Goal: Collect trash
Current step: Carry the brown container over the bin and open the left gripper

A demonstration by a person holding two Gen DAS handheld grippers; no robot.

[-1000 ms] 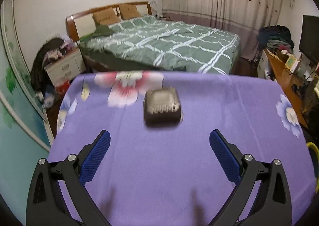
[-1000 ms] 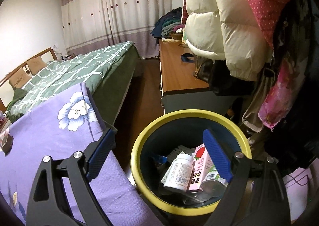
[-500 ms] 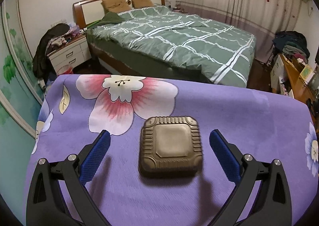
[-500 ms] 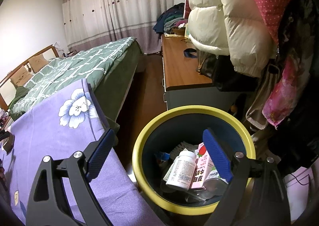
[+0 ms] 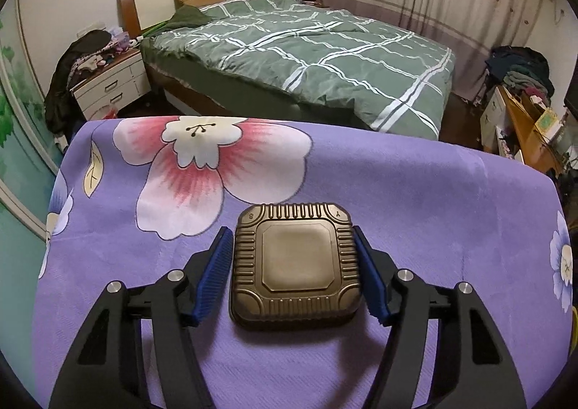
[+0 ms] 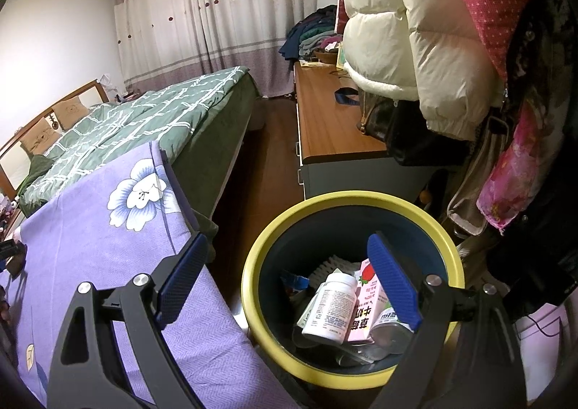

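The left gripper [image 5: 294,232], tilted down, is closing its jaws on a square ribbed bronze plastic container [image 5: 295,264] lying on the purple flowered cloth [image 5: 415,199]; both blue pads sit against its sides. The right gripper [image 6: 289,246] hovers wide apart, empty, over the yellow-rimmed dark bin [image 6: 260,257] of trash.

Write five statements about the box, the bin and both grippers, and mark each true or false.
1. The brown box lies on the purple floral cloth. True.
2. The box sits between the left gripper pads. True; the jaws are closing on it.
3. The yellow-rimmed bin is empty. False: it holds a white bottle and a pink carton, among other trash.
4. The right gripper holds the bottle. False: it is open, holding nothing.
5. The box's lid stands open. False: it is closed.
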